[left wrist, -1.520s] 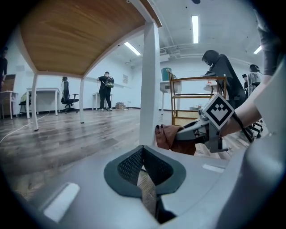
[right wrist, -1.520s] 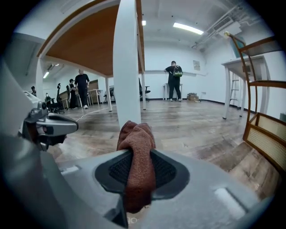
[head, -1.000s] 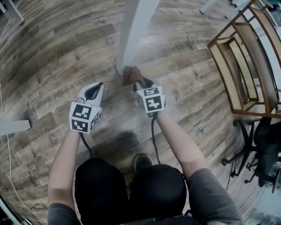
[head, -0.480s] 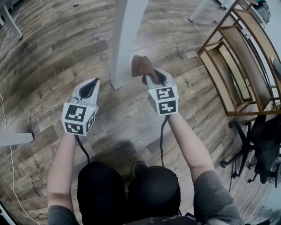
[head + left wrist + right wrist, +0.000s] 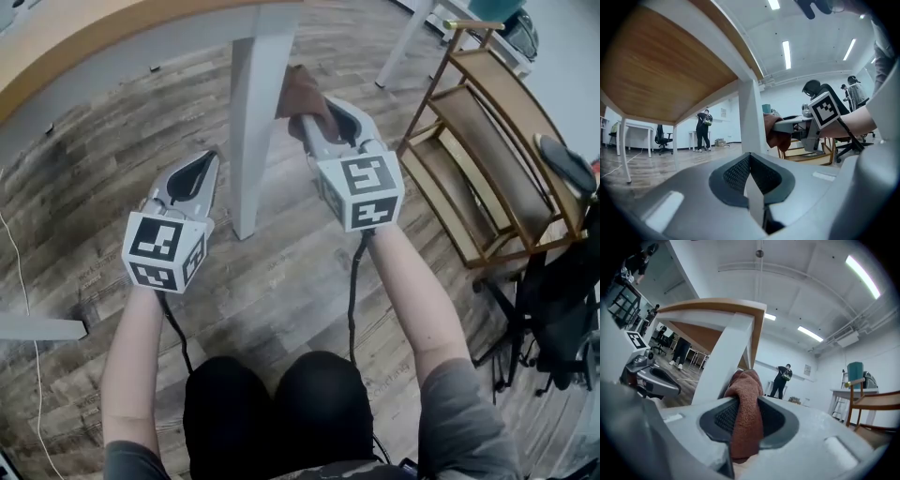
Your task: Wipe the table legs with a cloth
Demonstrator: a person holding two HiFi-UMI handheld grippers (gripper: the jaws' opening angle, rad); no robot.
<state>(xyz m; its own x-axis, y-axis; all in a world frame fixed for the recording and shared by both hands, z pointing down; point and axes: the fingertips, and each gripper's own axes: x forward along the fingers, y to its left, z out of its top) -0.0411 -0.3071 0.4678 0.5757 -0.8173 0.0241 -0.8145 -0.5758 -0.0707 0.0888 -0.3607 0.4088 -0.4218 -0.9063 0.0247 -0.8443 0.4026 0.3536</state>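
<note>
Brown cloth (image 5: pixel 302 92) is clamped in the right tool (image 5: pixel 311 120), at the upper centre of the head view. The cloth lies against the right face of the white worktop leg (image 5: pixel 251 141), close under the worktop (image 5: pixel 103 42) edge.

The right gripper view shows what the head view does not. A fold of the cloth runs down between the two jaws, which are pressed onto it, and the bunched end stands up in front of the leg.

The left tool (image 5: pixel 212 156) sits left of the leg, near it but apart. The left gripper view shows its jaws closed together with nothing between them. The same view shows the wood-grain underside of the worktop at upper left, and at centre the cloth touching the leg.

Only the head view shows the plank floor (image 5: pixel 281 281) and a wooden shelf rack (image 5: pixel 487 141) at the right edge. Only the gripper views show a person (image 5: pixel 701 129) standing far back.
</note>
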